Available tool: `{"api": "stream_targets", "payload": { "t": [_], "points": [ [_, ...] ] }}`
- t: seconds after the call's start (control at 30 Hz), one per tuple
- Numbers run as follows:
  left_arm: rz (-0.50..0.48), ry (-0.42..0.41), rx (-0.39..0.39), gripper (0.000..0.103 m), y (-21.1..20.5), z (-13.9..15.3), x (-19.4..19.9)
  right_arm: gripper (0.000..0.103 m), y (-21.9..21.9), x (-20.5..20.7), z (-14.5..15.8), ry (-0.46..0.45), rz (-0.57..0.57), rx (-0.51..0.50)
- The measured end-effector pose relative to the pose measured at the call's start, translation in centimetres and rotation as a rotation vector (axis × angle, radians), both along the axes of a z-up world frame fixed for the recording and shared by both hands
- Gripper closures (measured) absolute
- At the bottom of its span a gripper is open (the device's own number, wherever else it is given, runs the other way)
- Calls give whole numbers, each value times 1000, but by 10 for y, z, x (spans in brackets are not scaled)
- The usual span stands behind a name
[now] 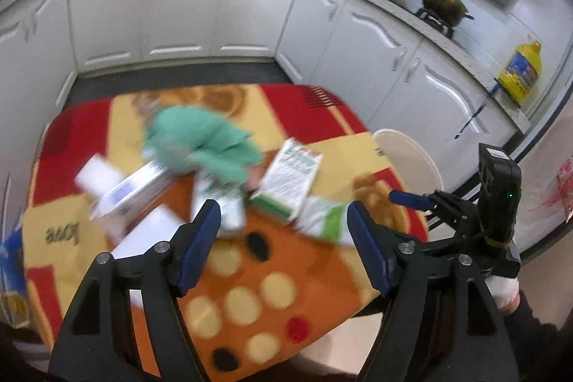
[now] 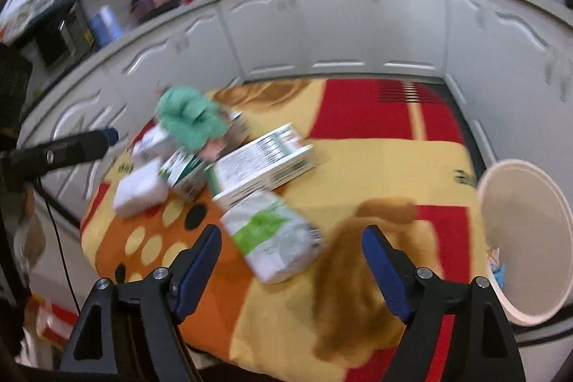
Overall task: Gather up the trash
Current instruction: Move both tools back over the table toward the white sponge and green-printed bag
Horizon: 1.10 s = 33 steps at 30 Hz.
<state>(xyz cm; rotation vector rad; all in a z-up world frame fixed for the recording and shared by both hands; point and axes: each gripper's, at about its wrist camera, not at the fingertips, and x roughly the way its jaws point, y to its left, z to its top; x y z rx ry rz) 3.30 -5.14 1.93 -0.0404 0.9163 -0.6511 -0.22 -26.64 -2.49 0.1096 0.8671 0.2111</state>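
Both grippers, left gripper [image 1: 283, 231] and right gripper [image 2: 292, 256], hang released, empty, above the worktop [image 2: 376, 160]; trash pouch [image 2: 275, 238] just ahead of right, bin [image 2: 501, 181] beside it for dropping

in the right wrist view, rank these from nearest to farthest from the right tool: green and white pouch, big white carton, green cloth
1. green and white pouch, just ahead of the open right tool, toward its left finger.
2. big white carton, behind the pouch, mid table.
3. green cloth, farthest, at the back left.

Readable text: one word only
"love" printed on the tablecloth [image 1: 64, 233], seen upside down; box labels too blurred to read.
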Motion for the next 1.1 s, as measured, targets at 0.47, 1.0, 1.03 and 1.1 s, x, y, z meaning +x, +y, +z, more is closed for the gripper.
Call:
{"api": "stream_targets", "payload": {
  "t": [0.47,1.0,1.03,1.1],
  "points": [
    [35,-30,172,27,59,-60,19,16,27,24,-25,52,80,-70],
    [-50,41,225,26,49,-87,42,13,28,45,-52,102,125,-75],
    [-57,32,247,26,46,-88,39,13,27,46,-52,94,124,-68],
    [-68,15,270,26,43,-87,35,27,26,43,-52,84,121,-73]
  ]
}}
